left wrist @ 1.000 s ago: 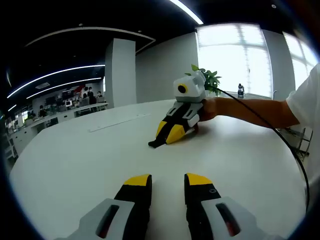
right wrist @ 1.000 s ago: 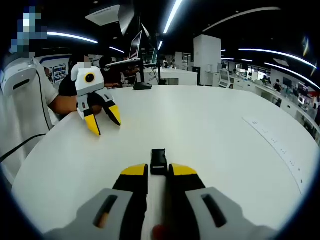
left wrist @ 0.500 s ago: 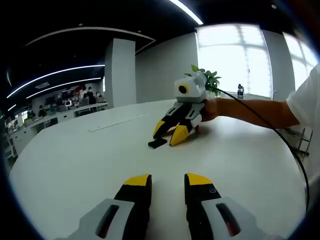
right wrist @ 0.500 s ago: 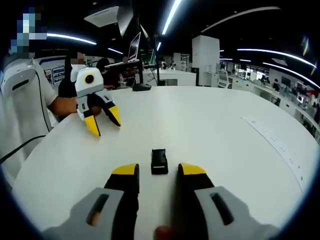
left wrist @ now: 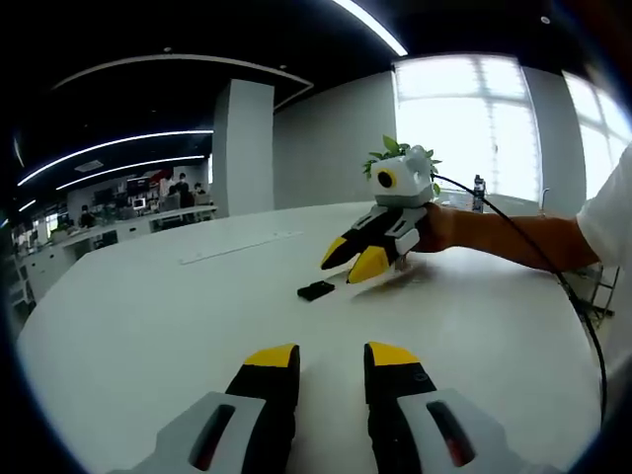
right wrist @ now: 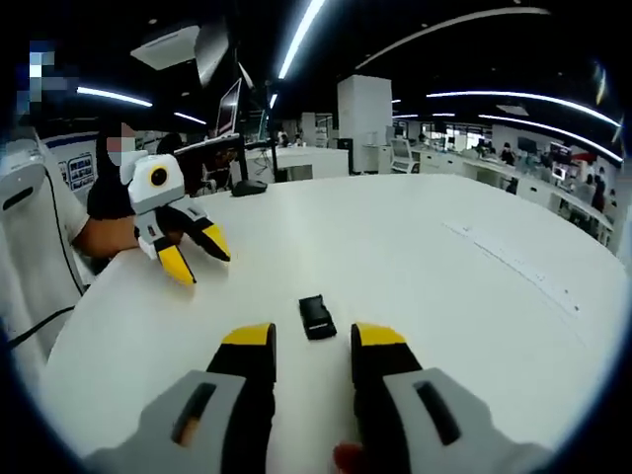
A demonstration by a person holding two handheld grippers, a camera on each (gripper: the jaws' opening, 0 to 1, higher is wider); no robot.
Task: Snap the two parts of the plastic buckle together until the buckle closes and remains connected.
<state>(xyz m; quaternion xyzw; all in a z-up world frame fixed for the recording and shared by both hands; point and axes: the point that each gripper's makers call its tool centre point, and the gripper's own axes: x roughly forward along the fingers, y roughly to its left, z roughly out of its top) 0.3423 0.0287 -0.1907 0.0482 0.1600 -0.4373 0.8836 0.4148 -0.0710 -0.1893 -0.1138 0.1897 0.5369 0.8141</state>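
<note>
- Buckle, a small black plastic piece (right wrist: 317, 317), lies free on the round white table (right wrist: 425, 267), just ahead of the right gripper (right wrist: 311, 338); only one piece is discernible.
- Right gripper jaws spread, holding nothing.
- Left gripper (left wrist: 331, 356) narrowly parted, empty, well apart from the buckle.
- Joined or not: cannot tell.

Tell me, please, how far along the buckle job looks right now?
Looks done: the buckle lies on the white table as one black piece, though no picture shows whether it is latched. In hand: nothing; the right claw is open just short of it and the left claw is open and apart. Left: only confirming it holds.
</note>
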